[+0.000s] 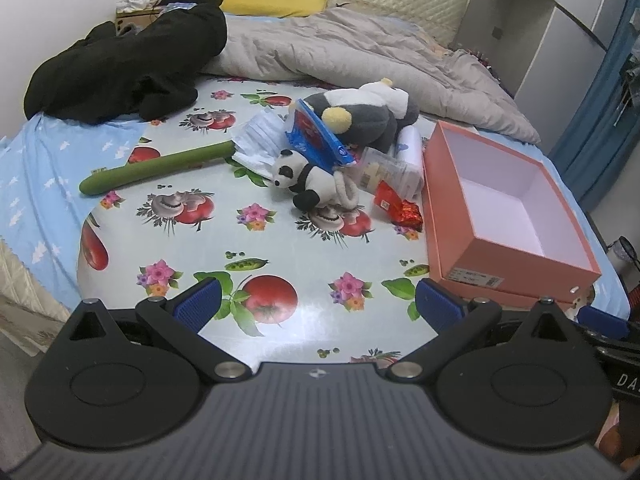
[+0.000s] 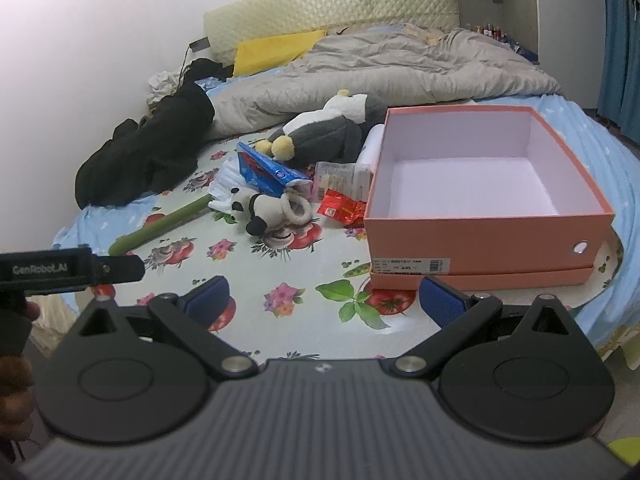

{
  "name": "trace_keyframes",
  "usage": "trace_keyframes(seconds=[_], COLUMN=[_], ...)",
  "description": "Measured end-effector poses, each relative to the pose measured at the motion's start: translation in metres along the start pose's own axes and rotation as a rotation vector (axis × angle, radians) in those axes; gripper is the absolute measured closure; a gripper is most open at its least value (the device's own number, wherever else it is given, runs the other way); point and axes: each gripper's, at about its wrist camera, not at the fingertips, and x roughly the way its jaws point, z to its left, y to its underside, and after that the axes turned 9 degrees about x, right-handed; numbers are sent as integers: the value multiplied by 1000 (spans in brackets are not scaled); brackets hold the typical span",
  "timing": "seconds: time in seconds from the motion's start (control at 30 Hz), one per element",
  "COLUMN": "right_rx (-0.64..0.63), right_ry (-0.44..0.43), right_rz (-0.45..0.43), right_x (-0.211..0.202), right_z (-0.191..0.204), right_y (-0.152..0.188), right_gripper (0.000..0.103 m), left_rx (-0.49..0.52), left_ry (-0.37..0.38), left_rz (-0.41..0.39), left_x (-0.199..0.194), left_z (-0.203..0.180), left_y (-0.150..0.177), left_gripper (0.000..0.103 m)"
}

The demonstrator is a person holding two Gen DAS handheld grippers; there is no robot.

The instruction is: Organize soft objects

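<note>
Left gripper (image 1: 318, 304) and right gripper (image 2: 326, 300) spread wide, empty. Only right view shows round hole in open salmon-pink cardboard box (image 2: 472, 244).

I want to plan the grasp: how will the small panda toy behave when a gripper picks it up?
The panda toy looks plush, so it will probably squash and feel light. It lies on its side, limbs loose, so they may dangle. A beige looped item touches it and might drag along.
</note>
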Motion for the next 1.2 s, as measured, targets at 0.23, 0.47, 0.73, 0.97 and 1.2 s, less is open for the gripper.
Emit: trace_keyframes(seconds=[0.23,0.47,0.73,0.97,1.2], right_rx=[-36,-58,-159,-207,-253], right_ry=[-3,-4,-22,9,17], right_rz=[9,46,67,130,116], right_x=[22,56,94,141,187], right_z=[12,22,51,65,67], right_y=[-12,-23,-27,-26,-30], right_gripper=[0,0,2,33,38], left_rx=[-40,-67,-110,-145,-185], left_ry=[5,13,11,47,113], left_rz=[16,48,92,126,141], left_x=[21,51,100,145,195], left_z=[7,22,48,67,78], left_y=[-9,-23,-38,-50,-63], left_gripper=[0,0,0,0,13])
